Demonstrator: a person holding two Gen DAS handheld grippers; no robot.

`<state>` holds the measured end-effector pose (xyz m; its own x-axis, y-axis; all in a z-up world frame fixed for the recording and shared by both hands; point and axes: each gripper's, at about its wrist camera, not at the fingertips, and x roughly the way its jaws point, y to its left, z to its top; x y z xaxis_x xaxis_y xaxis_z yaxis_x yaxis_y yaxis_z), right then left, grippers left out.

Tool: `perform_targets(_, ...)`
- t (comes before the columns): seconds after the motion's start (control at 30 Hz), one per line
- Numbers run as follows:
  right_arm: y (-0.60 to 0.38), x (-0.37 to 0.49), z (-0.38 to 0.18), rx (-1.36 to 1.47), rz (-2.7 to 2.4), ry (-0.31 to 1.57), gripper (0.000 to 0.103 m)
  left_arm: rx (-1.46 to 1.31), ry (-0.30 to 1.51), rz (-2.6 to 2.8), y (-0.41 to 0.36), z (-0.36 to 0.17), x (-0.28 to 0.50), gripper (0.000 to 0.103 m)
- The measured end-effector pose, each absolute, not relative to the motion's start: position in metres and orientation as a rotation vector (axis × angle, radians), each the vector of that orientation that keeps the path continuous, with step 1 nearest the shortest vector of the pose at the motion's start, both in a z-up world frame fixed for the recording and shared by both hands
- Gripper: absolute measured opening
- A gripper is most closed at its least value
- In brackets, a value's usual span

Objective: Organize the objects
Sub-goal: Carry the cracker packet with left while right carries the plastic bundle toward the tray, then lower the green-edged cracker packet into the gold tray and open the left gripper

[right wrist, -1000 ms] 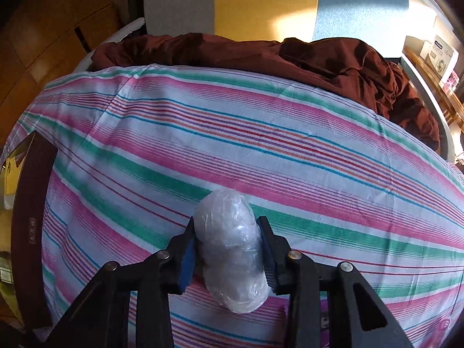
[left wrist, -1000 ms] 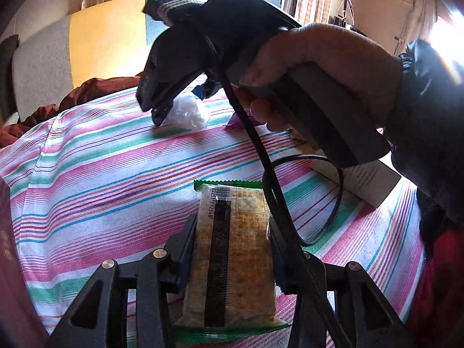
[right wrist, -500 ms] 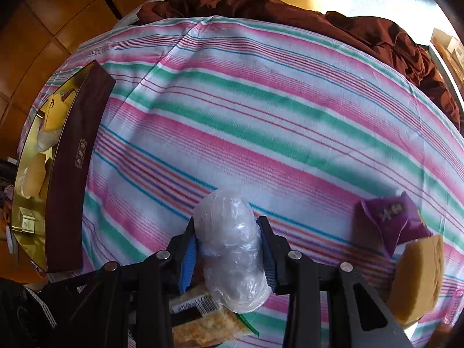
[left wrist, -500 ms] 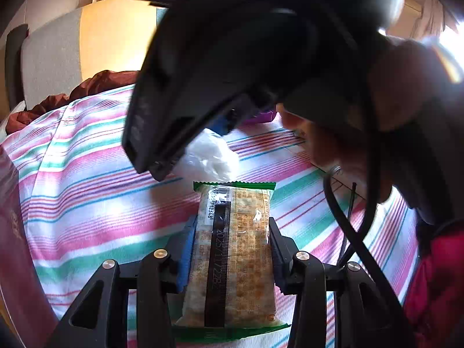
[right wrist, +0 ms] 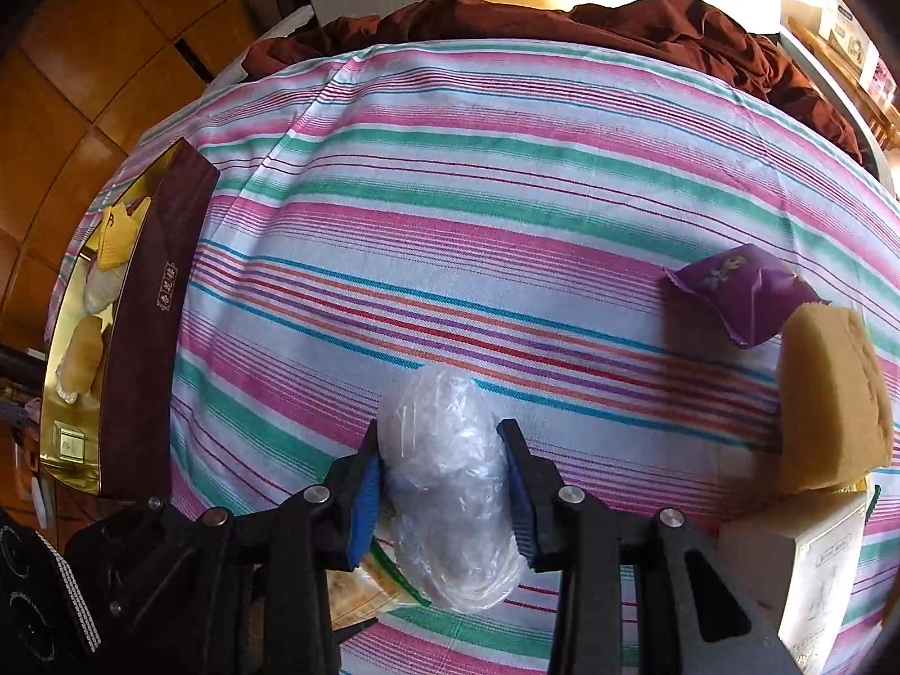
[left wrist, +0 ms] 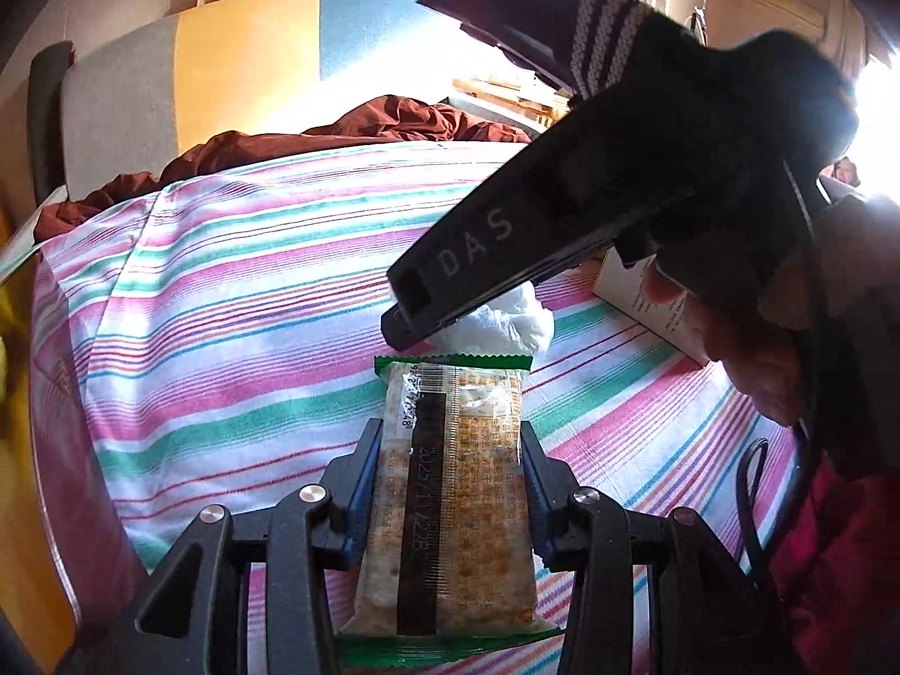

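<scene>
I am gripping the cracker packet (left wrist: 450, 484) in my left gripper (left wrist: 447, 484) and the plastic-wrapped bundle (right wrist: 444, 478) in my right gripper (right wrist: 444, 484), both above the striped cloth (right wrist: 506, 214). I am aiming left for the dark box (right wrist: 146, 337), keeping both squeezes gentle.

Surface: we see a bed covered by a striped sheet (right wrist: 506, 214) in pink, green, white and blue.
Far edge: a dark red blanket (right wrist: 647, 28) lies bunched along it.
Left edge: a long maroon box (right wrist: 146, 349) with a gold inside (we make out yellow and pale packets in it).
Right side: a purple packet (right wrist: 737, 289) lies flat on the sheet, just beside a tan sponge (right wrist: 832, 399).
Right near corner: a white carton (right wrist: 804, 568), with the sponge touching its top.
</scene>
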<state>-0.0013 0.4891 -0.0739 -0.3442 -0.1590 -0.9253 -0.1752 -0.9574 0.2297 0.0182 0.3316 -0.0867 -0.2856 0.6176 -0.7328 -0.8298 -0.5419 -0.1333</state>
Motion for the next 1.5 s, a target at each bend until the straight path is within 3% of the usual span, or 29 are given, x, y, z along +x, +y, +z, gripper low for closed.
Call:
perform_targets(0.5, 0.471, -0.006, -0.080, -1.772, 2.533, 0.353, 0.038, -0.889, 0.334, 2.028, 0.295, -0.033, 0.054, 0.044)
perform_targets(0.73, 0.484, -0.002, -0.077, -1.743, 2.518, 0.406, 0.038, -0.833, 0.372, 2.045, 0.292, -0.022, 0.066, 0.044)
perform_targets(1.03, 0.471, -0.012, -0.081, -1.732, 2.513, 0.315, 0.038, -0.826, 0.291, 2.090, 0.275, -0.004, 0.054, 0.044)
perform_targets(1.23, 0.483, -0.009, -0.078, -1.697, 2.495, 0.386, 0.038, -0.858, 0.220, 2.099, 0.262, -0.001, 0.043, 0.044)
perform_targets(1.5, 0.474, -0.011, -0.080, -1.709, 2.488, 0.269, 0.038, -0.855, 0.142, 2.193, 0.228, 0.016, 0.027, 0.044)
